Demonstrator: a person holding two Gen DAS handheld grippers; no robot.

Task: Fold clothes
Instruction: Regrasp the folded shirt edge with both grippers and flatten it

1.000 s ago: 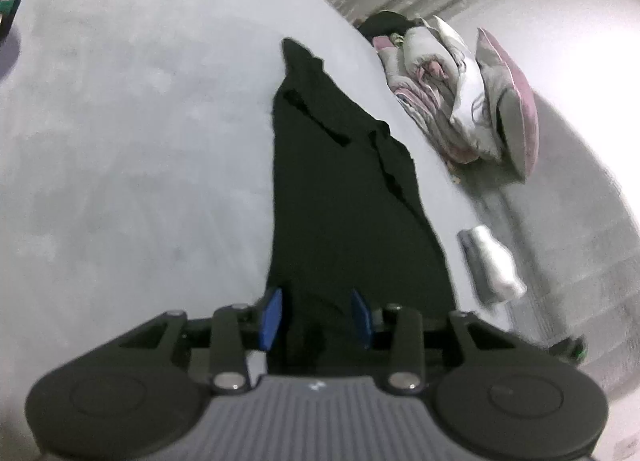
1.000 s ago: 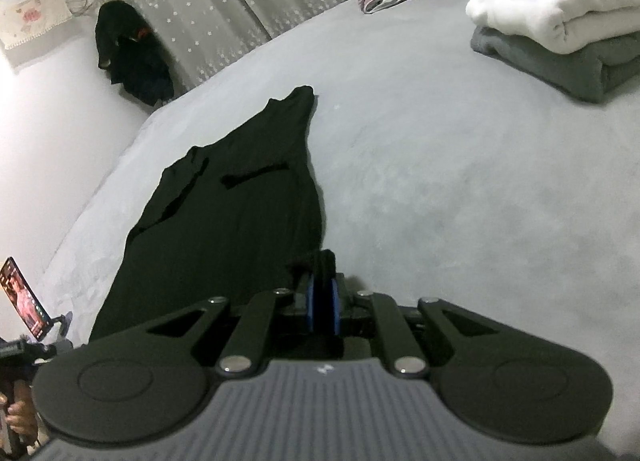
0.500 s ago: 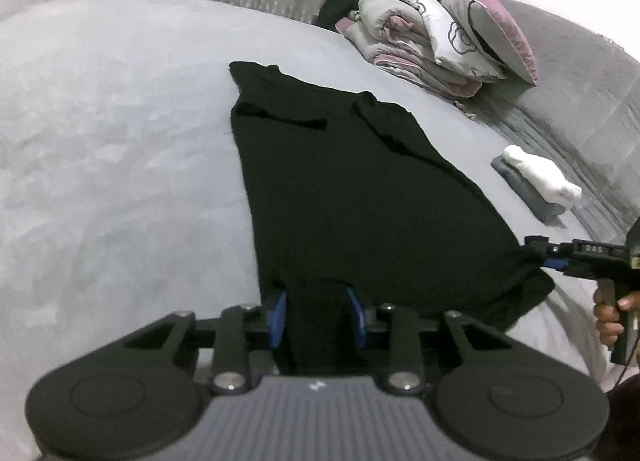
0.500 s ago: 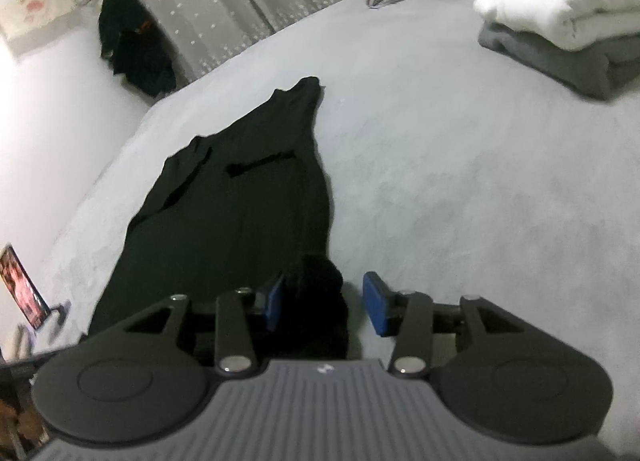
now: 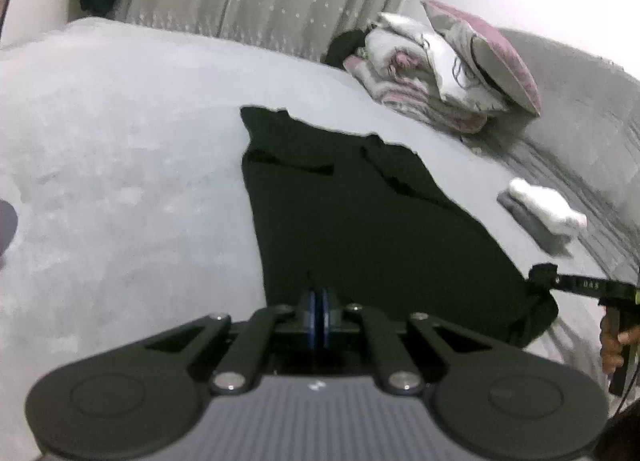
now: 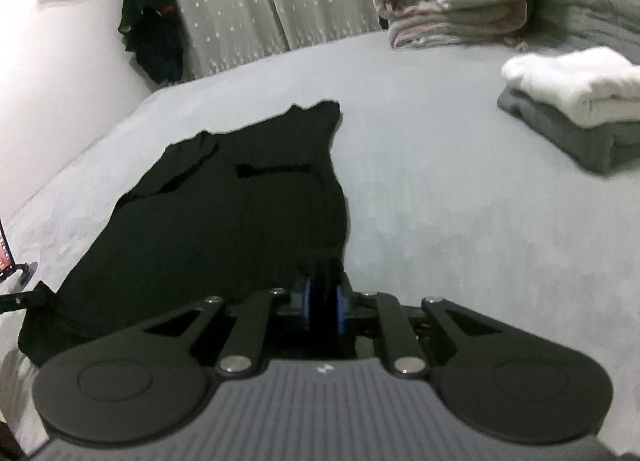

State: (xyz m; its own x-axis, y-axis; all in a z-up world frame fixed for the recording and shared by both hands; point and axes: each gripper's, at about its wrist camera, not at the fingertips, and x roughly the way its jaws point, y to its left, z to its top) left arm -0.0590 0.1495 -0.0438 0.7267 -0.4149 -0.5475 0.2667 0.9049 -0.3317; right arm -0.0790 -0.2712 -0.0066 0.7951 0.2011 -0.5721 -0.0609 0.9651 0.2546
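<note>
One black garment (image 5: pixel 360 221) lies flat and lengthwise on the grey bed (image 5: pixel 120 181), its near hem gathered at both corners. The left tool (image 5: pixel 319 313) is clenched on the hem, pads pressed nearly together over thin cloth. The right tool (image 6: pixel 322 307) is closing, with a thicker bunch of hem between its pads. Likely trouble: the left bite looks shallow, so a brisk lift could pull the fabric free; uneven lifting would skew the fold. Dragging forward may also rumple the sleeves, and a wide swing to the right could disturb the folded white and grey stack (image 6: pixel 576 109).
</note>
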